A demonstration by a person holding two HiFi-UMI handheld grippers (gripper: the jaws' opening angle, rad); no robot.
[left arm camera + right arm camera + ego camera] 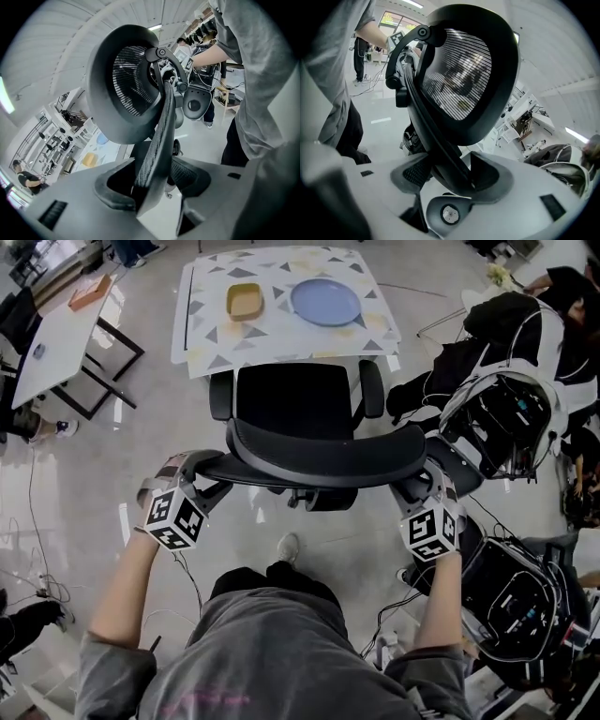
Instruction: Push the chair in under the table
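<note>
In the head view a black office chair (291,399) faces the white patterned table (216,334), its seat just short of the table's near edge. The curved backrest (323,460) is nearest me. My left gripper (208,472) is shut on the backrest's left end and my right gripper (424,479) on its right end. The left gripper view shows the backrest's mesh edge (157,131) wedged between the pads of the left gripper (152,185), below the headrest (126,84). The right gripper view has the backrest frame (436,136) filling the jaws of the right gripper (450,176).
On the table stand a blue plate (325,302) and a yellow bowl (246,301). A white desk (56,343) stands at the left. Black bags and a wire basket (506,418) crowd the right, with boxes and cables (520,606) at the lower right.
</note>
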